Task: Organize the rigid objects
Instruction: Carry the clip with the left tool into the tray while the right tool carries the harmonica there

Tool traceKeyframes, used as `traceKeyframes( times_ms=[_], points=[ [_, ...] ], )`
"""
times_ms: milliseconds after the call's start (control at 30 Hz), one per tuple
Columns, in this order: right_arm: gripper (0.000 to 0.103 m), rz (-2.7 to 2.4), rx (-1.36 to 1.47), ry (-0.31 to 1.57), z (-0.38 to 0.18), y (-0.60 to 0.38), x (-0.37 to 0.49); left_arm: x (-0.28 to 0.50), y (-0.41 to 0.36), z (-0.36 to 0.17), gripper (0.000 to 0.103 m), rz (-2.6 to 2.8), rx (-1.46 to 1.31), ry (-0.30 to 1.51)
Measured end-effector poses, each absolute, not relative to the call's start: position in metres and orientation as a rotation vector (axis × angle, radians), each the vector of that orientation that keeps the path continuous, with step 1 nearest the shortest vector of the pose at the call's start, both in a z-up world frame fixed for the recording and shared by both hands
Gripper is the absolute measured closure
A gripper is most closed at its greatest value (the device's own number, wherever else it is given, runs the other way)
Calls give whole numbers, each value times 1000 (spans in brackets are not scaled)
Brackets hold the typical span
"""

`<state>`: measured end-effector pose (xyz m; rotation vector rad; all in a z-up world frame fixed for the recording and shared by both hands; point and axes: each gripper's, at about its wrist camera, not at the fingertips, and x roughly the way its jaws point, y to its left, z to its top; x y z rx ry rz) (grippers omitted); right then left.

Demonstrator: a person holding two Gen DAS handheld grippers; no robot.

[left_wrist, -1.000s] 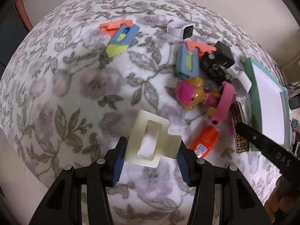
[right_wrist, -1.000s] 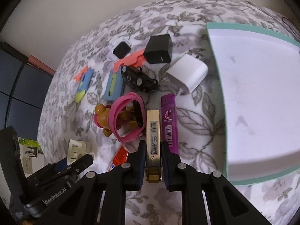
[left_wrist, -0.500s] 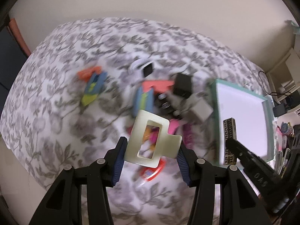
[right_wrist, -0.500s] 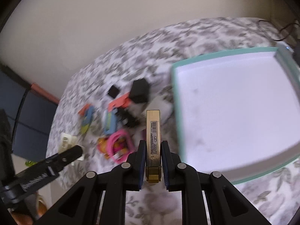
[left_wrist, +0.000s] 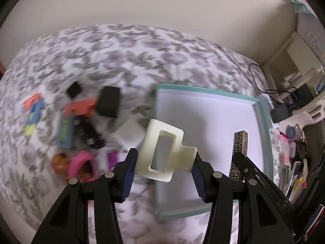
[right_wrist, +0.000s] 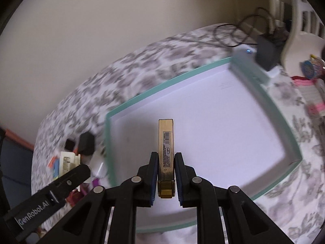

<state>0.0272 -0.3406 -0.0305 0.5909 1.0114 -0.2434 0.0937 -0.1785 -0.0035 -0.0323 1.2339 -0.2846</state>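
A bed covered in a grey floral spread (left_wrist: 126, 46) fills both views. On it lies a shallow white tray with a teal rim (right_wrist: 288, 130). It sits directly under and ahead of the right gripper (right_wrist: 166, 174), and ahead and to the right of the left gripper (left_wrist: 164, 168).

Ahead and to the left of the left gripper lies a blurred cluster of small objects (left_wrist: 81, 126). A black block (left_wrist: 108, 101), an orange piece (left_wrist: 80, 107) and a pink band (left_wrist: 80, 163) can be made out; the rest is too smeared to name with confidence.

The left gripper is clamped on a cream hair claw clip (left_wrist: 162, 150), held off the spread at the tray's near-left edge. The right gripper pinches a slim gold rectangular case (right_wrist: 166, 142) by its lower end. The case points away from the jaws over the tray's white floor, and a barcode label faces up.
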Motion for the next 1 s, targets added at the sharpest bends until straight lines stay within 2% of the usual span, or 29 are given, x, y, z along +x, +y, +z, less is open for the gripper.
traceKeyframes(
  times_ms=[500,1000],
  points=[
    [85,-365,622,1018,-50,-386,28,97,-234,-45,50,-436,8,1247],
    [86,-334,607,1098,-68,-376,34,103,-206,-70,47,-405,-72,1326]
  ],
)
